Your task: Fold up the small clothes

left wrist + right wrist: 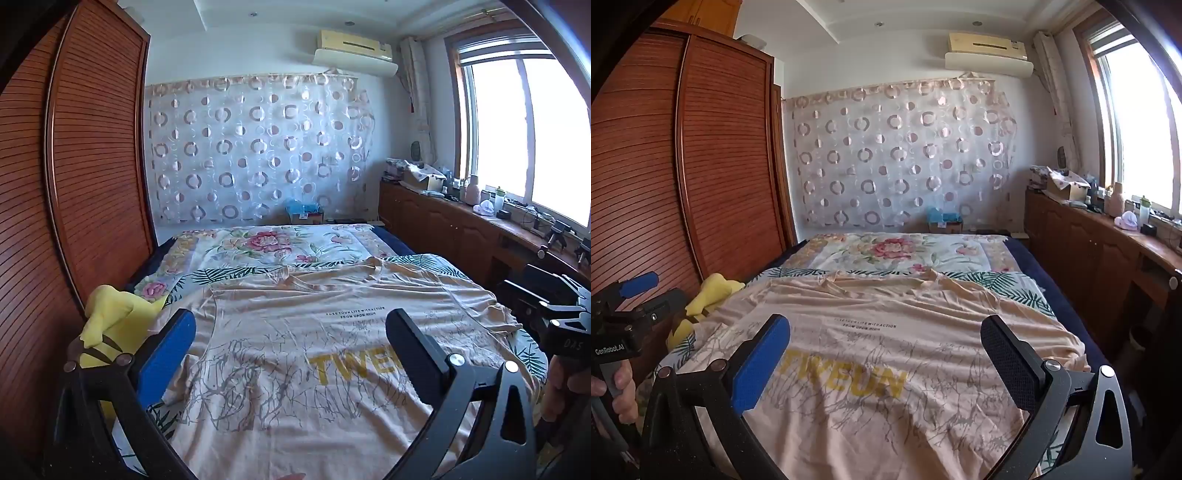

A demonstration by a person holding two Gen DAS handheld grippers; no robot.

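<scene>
Both the left gripper (291, 343) and the right gripper (886, 347) are hovering with fingers spread wide and holding nothing above the peach shirt (314, 354), which is lying spread flat on the bed (266, 243), a yellow garment (110, 314) sitting beside its left edge.

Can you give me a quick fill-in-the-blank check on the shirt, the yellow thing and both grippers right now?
1. The peach T-shirt lies spread out on the ____.
2. The large word printed on it is coloured ____.
3. The left gripper and the right gripper both have jaws standing ____, holding nothing.
4. The yellow garment lies on the shirt's ____ side, near the wardrobe.

Missing words: bed; yellow; open; left
</scene>
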